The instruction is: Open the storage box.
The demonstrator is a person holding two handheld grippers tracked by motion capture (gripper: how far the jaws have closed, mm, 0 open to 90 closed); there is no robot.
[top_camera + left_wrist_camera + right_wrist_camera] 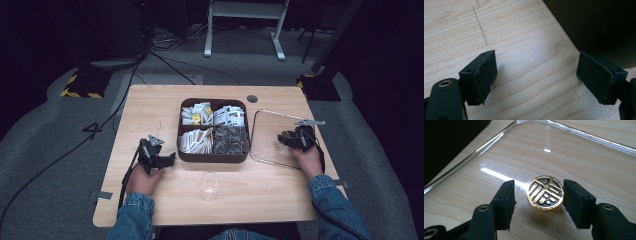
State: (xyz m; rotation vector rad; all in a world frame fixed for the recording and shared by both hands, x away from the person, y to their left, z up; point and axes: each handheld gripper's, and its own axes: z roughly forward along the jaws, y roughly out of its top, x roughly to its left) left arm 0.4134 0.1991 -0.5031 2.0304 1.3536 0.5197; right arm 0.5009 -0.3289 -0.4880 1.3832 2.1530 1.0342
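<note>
Gold-and-black round token (545,192) lies on clear tray (584,157) between right gripper (537,200) fingers, parted; left gripper (536,75) fingers wide.

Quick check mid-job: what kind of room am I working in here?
Probably a lab or recording studio, not a home. A lone wooden table stands on grey carpet against black surroundings, cables trail across the floor, and hazard-striped stand bases flank the table.

The desk (165,200) is lit from above while the room toward twelve o'clock falls dark. Glare streaks the clear tray (574,152). The high view is soft; nearby tongs blur slightly.
</note>
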